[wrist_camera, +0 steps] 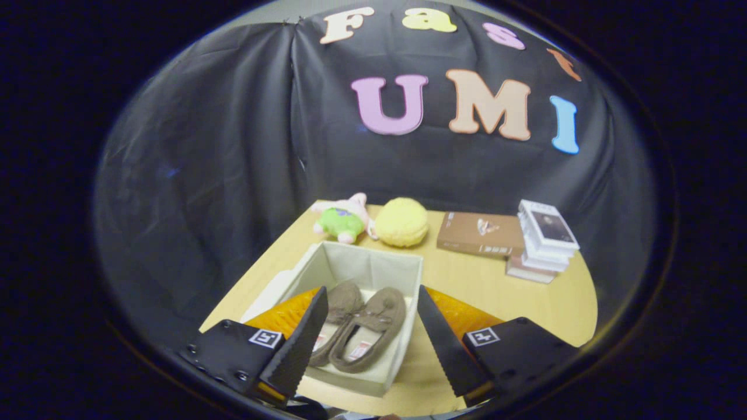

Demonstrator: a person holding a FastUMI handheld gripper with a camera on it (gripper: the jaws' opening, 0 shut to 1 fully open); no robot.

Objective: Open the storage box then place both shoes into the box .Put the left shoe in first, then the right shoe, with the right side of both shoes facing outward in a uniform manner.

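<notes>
Black cloth hangs as the back wall of the booth, and in front of it stands a light wooden table (467, 280) with a handful of things spread over it. Nearest the gripper sits the open cream fabric storage box (373, 265), square-sided and with no lid on top. Both brown suede moccasin shoes lie inside it, side by side and touching, toes pointing toward the far wall: the left-hand shoe (338, 315) is partly hidden behind one finger, while the right-hand shoe (370, 335) shows its pale insole plainly. A flat whitish panel (269, 294) lies against the box's left side; whether it is the lid I cannot tell.

The hand-held gripper (370, 338) hovers just above the near part of the box with its two fingers spread wide apart, one finger (303, 344) over the box's left wall and the other outside the right wall. Nothing is held; the shoes show in the gap between the fingers without being touched.

Beyond the box, near the cloth, a small plush toy in green and pink (341, 220) lies just beside a round yellow knitted cushion (401, 221). Further right, a flat brown cardboard box (481, 233) rests against a stack of white books (545, 239).
</notes>
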